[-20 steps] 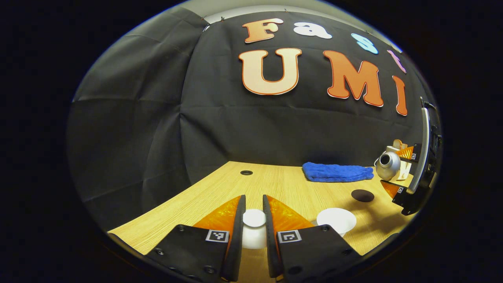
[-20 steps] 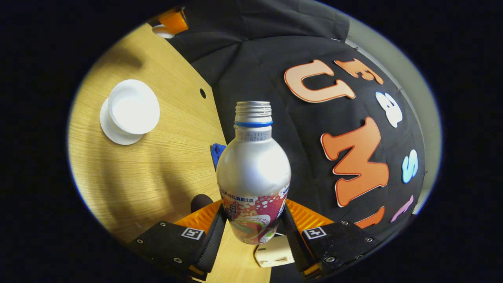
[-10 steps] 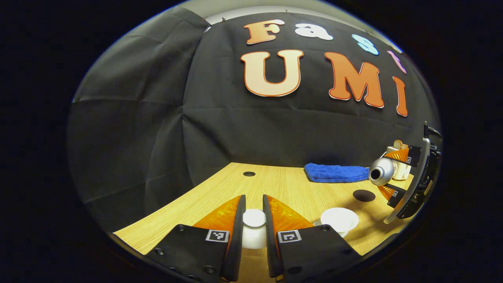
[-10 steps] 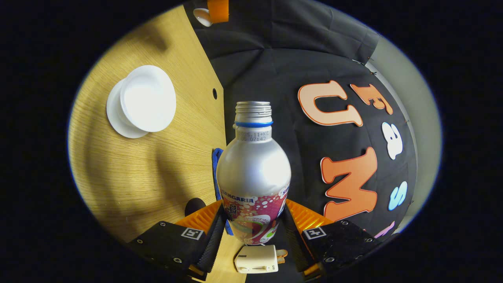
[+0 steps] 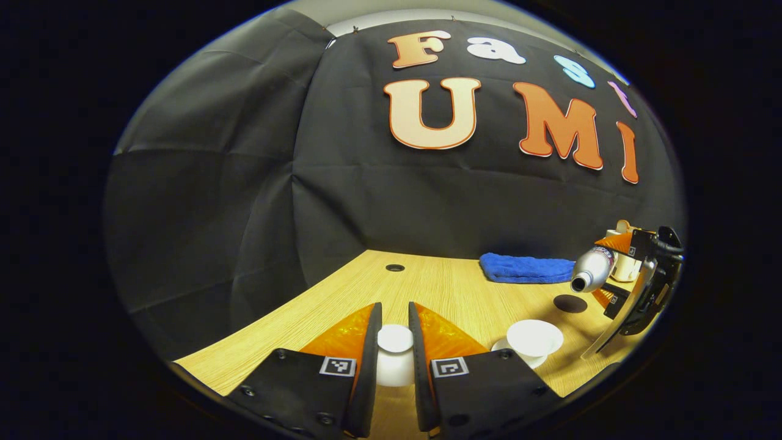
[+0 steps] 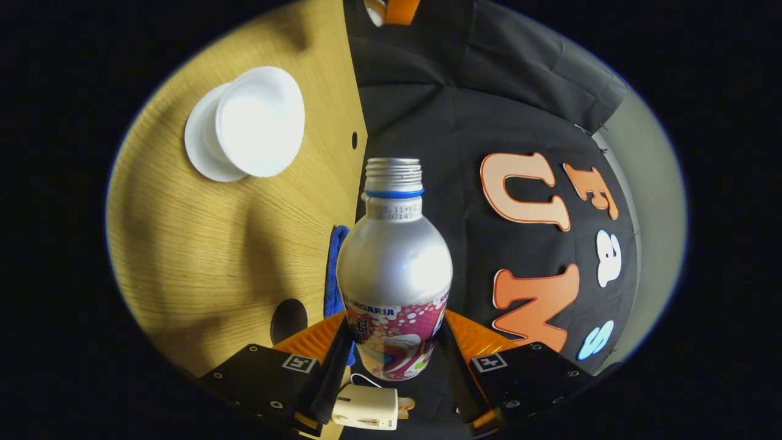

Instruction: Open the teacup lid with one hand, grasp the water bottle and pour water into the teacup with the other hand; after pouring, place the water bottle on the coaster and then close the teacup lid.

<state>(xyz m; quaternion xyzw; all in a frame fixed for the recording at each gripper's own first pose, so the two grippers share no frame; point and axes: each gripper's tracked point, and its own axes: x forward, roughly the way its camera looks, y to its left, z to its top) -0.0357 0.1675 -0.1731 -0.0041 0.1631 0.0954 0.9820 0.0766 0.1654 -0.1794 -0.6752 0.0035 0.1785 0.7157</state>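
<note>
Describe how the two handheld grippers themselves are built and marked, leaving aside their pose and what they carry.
The left gripper has two flat black plates studded with screws, each bearing a small square black-and-white tag, and narrow ribbed finger strips running forward. The right gripper has the same build: screwed black plates, one square tag each. In the left gripper view it shows side-on with a pale curved bar and a dark cable.

The water bottle [image 6: 394, 263] in my right tool [image 6: 394, 360] looks like brushed metal, satin silver with a soft sheen, and a glossy printed wrap circles its lower body. My desk [image 5: 452, 293] is light wood with fine, matt grain. The teacup [image 6: 259, 122] and the lid [image 5: 394, 339] in my left tool [image 5: 394, 360] look smooth, white and glazed. The blue towel [image 5: 525, 269] is nubby cloth.
</note>
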